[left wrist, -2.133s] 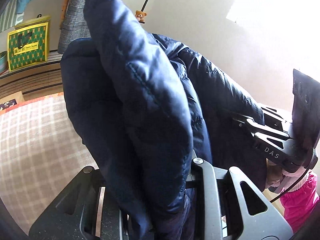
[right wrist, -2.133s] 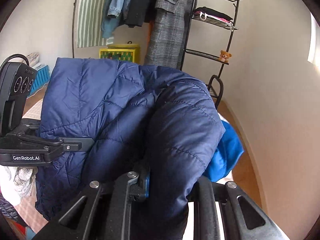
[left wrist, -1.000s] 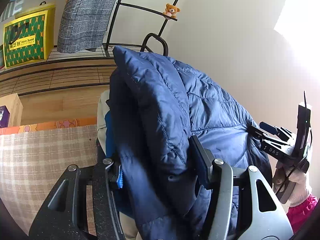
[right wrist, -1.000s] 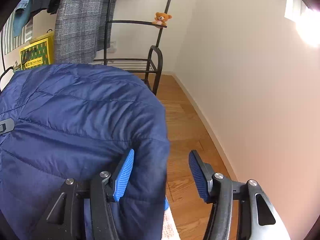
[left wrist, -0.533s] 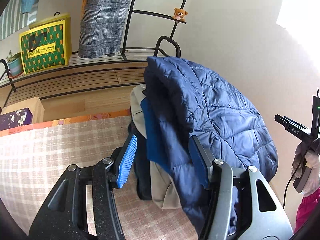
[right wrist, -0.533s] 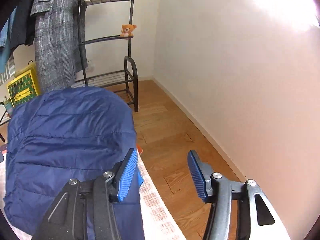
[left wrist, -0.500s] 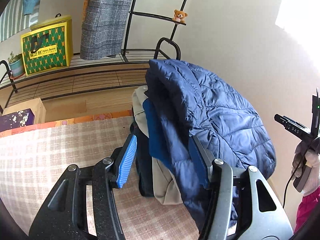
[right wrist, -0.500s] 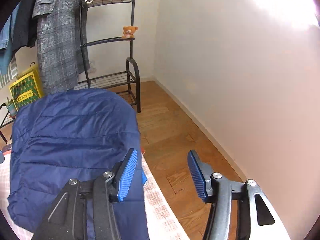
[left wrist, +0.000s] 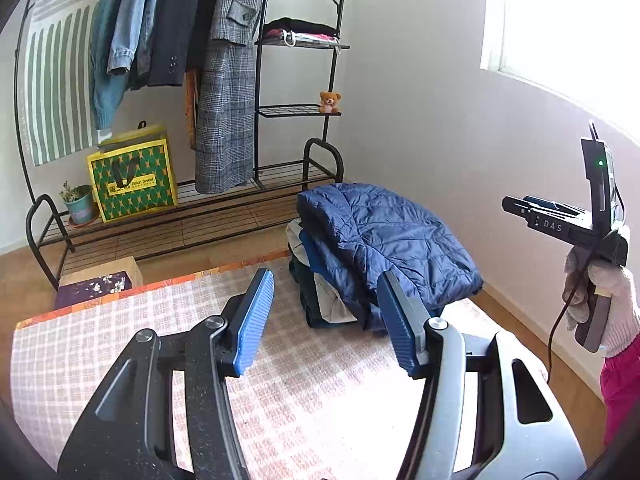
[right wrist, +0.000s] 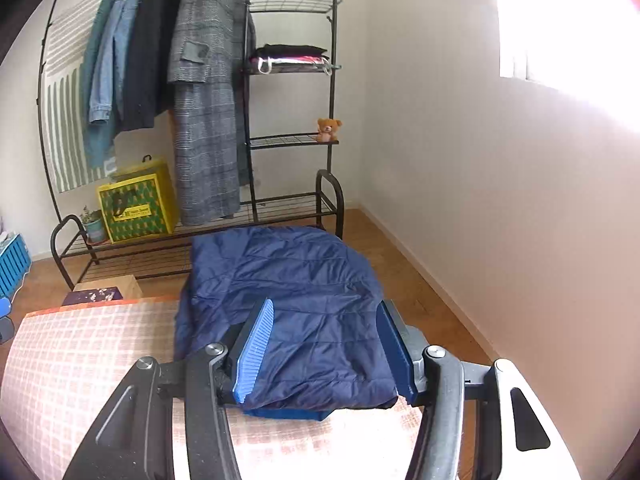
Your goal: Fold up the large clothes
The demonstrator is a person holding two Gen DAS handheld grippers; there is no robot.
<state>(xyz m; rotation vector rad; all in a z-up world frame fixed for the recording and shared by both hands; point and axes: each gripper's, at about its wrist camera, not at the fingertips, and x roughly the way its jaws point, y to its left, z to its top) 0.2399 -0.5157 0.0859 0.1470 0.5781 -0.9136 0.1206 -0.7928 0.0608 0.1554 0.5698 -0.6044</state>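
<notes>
Both tools are empty: the left gripper (left wrist: 326,320) and right gripper (right wrist: 328,352) each stand about half open, blue pads (left wrist: 256,322) gripping nothing; the right one's jaws have just been widening a little, with nothing between them. In the left view the jacket (left wrist: 384,236) lies folded on top of a stack of clothes (left wrist: 320,292) at about 1 o'clock beyond the fingertips, apart from them, near the far right corner of the checked mat (left wrist: 80,344). In the right view it lies at 12 o'clock, below and beyond the open jaws. It looks light, puffy and soft, with a slick shell likely to slide or spring open; I would pinch a thick folded edge or seam, not the smooth top.
</notes>
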